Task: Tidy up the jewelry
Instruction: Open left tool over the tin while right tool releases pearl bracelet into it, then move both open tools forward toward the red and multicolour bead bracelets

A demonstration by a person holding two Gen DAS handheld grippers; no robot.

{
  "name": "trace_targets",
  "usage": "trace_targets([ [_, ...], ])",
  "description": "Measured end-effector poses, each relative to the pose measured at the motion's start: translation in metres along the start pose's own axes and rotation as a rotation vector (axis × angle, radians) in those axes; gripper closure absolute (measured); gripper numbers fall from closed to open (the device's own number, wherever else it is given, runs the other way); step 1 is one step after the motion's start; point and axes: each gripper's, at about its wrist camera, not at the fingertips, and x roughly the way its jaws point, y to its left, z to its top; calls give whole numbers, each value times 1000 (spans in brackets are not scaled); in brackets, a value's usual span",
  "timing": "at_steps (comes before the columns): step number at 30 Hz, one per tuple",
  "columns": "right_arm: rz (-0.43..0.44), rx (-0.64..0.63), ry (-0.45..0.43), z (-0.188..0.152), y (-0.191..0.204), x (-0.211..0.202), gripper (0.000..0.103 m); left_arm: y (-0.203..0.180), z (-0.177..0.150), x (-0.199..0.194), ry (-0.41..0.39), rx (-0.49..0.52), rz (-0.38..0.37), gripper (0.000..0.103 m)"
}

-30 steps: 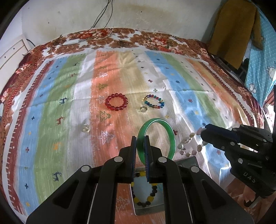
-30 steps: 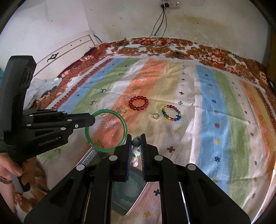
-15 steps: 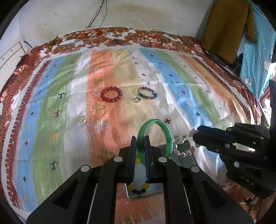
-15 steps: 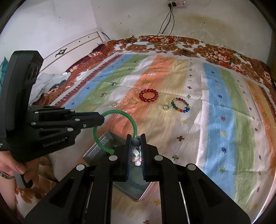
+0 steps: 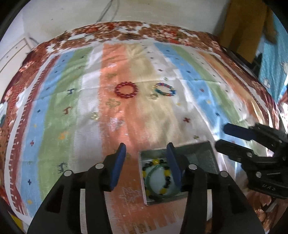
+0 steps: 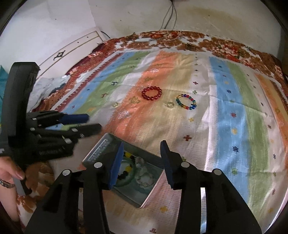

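Home bedroom: bed (image 6: 225,126) under striped patterned cloth with floral border, white headboard (image 6: 72,52) far left, plastered wall with hanging cables (image 6: 170,16), mustard garment (image 5: 243,27) hung far right.

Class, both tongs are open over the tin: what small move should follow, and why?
Probably send the left tongs toward the red bead bracelet. The green bangle already lies in the tin, both tongs are empty, and the red bracelet lies loose on the cloth.

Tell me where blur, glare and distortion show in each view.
Left wrist view: motion-smeared bedspread, soft red bracelet, glare washing the orange stripe. Right wrist view: sharper beads on the multicolour bracelet, blurred left hand-held gripper, fisheye bending at the edges.
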Motion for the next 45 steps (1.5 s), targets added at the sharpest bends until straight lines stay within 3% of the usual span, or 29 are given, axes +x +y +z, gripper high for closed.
trace_targets([
  [9, -45, 22, 12, 10, -13, 13, 57, 24, 17, 8, -6, -86, 21, 46],
  [16, -92, 68, -5, 22, -30, 20, 55, 20, 29, 14, -50, -57, 69, 40],
  [20, -139, 62, 16, 25, -35, 31, 53, 22, 35, 24, -25, -71, 59, 37],
  [24, -176, 67, 8, 30, -41, 35, 53, 21, 39, 28, -33, -61, 95, 37],
  [28, -182, 84, 4, 36, -46, 38, 51, 20, 42, 30, -41, -56, 109, 31],
  [45, -205, 94, 8, 62, -63, 60, 50, 28, 71, 50, -63, -55, 163, 29],
])
